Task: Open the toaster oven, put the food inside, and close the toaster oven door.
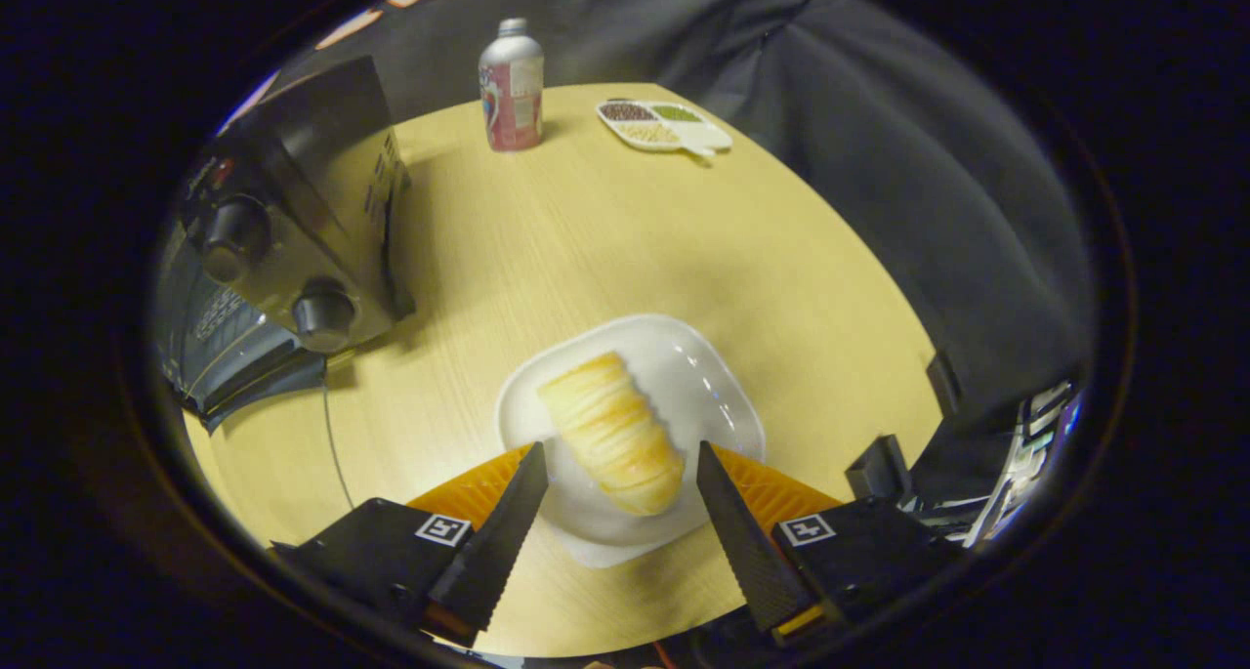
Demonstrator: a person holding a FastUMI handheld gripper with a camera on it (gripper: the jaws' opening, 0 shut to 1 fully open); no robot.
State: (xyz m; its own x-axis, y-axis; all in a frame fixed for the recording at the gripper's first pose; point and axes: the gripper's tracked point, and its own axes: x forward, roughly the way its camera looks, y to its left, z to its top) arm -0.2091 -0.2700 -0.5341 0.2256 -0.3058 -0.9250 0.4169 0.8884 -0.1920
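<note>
bread roll lies on a white square plate directly ahead of the claw, its near end reaching in between the two fingertips. the roll is pale golden with ridged layers across its top, and it lies at a slant, its far end pointing away and a little to the left. the claw stands open, its two fingers spread wide to either side of the roll's near end, with a gap between each fingertip and the crust; neither finger presses on it. the plate rests on a light wooden table, and its near rim passes under the fingers.

well ahead and off to the left of the claw stands the toaster oven, dark and boxy, with two round knobs one above the other on its front panel. its glass door hangs down open at the front, near the table's left edge. a thin cord runs across the table between the oven and the left finger.

far beyond the plate, a metal bottle with a pink label stands upright. to its right, well apart from it, lies a small white divided dish with dark, green and pale fillings in its compartments.
</note>
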